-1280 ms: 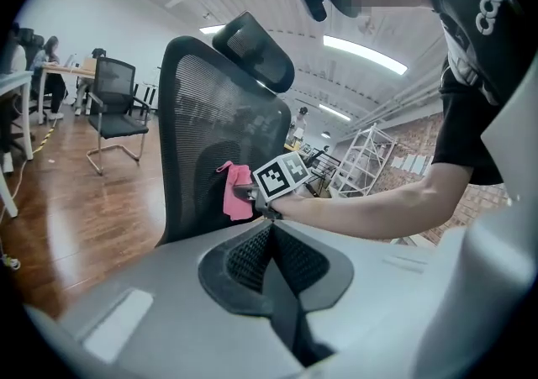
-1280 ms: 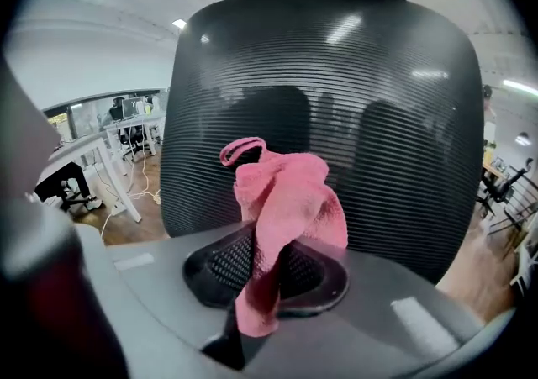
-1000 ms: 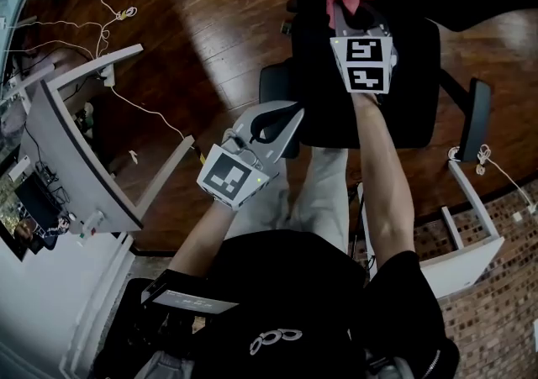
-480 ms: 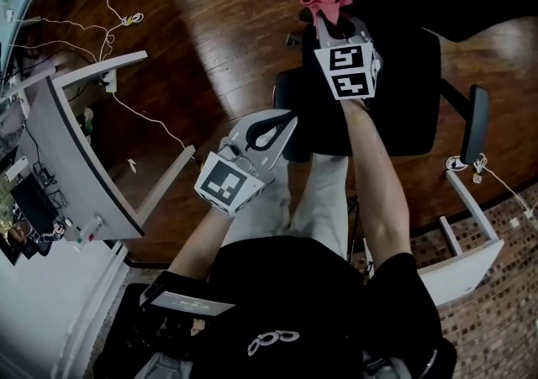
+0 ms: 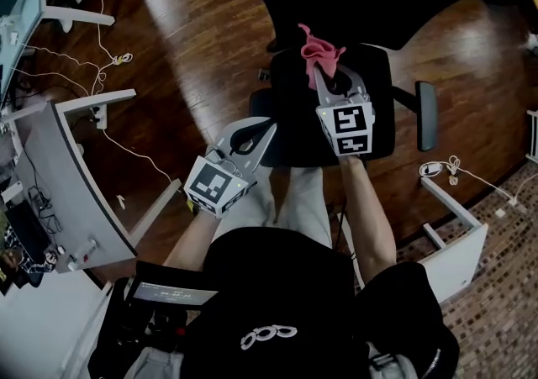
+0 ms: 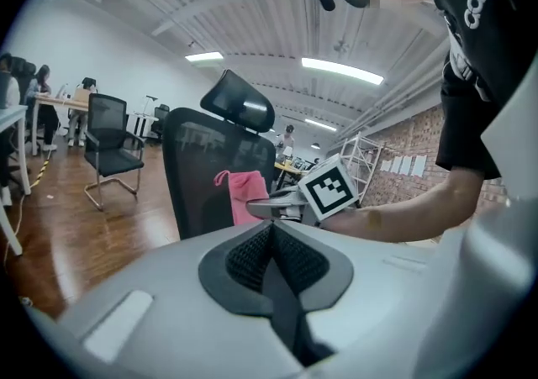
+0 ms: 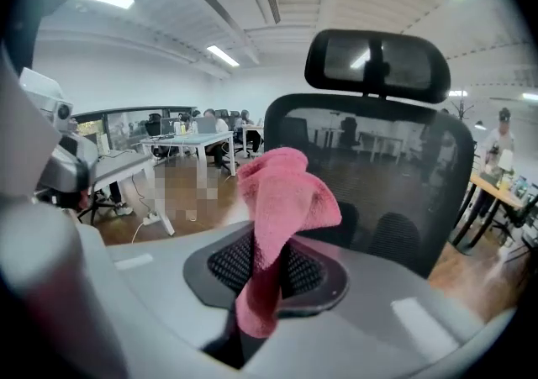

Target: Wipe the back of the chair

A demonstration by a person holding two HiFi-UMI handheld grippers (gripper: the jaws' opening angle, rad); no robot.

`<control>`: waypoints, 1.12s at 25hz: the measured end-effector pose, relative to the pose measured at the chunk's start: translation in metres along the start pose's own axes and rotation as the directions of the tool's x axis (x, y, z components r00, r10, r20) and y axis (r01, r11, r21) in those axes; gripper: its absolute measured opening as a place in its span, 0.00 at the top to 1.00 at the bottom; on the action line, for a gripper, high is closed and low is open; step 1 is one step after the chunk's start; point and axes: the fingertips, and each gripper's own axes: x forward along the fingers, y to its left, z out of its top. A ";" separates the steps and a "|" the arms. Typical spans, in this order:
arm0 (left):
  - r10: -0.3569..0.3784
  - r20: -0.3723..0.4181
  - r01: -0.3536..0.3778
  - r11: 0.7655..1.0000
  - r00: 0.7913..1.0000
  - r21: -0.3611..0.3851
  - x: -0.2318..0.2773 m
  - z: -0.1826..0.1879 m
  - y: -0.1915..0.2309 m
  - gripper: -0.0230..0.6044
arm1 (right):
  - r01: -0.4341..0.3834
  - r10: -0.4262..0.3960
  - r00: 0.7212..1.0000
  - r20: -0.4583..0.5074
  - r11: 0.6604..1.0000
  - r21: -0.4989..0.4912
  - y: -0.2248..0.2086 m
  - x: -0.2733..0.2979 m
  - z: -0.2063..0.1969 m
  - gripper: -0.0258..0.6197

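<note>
The right gripper (image 5: 329, 80) pinches a pink cloth (image 5: 320, 51). The cloth sticks out past its jaws, over the black chair (image 5: 294, 117). The left gripper (image 5: 264, 128) points its jaws at the chair's side.

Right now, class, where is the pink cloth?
The pink cloth is clamped in the right gripper, top centre of the head view, close to the black mesh chair back.

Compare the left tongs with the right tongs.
The right tongs are clamped on a pink cloth; the left tongs are shut on nothing. The right tongs reach toward the chair back; the left tongs hang nearer the person. Both are closed rather than open.
</note>
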 end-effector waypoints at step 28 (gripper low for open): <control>-0.023 0.061 0.014 0.989 0.998 0.149 0.023 0.098 -0.099 0.98 | 0.108 -0.113 0.986 0.124 0.993 0.046 -0.017 -0.228 0.062 0.88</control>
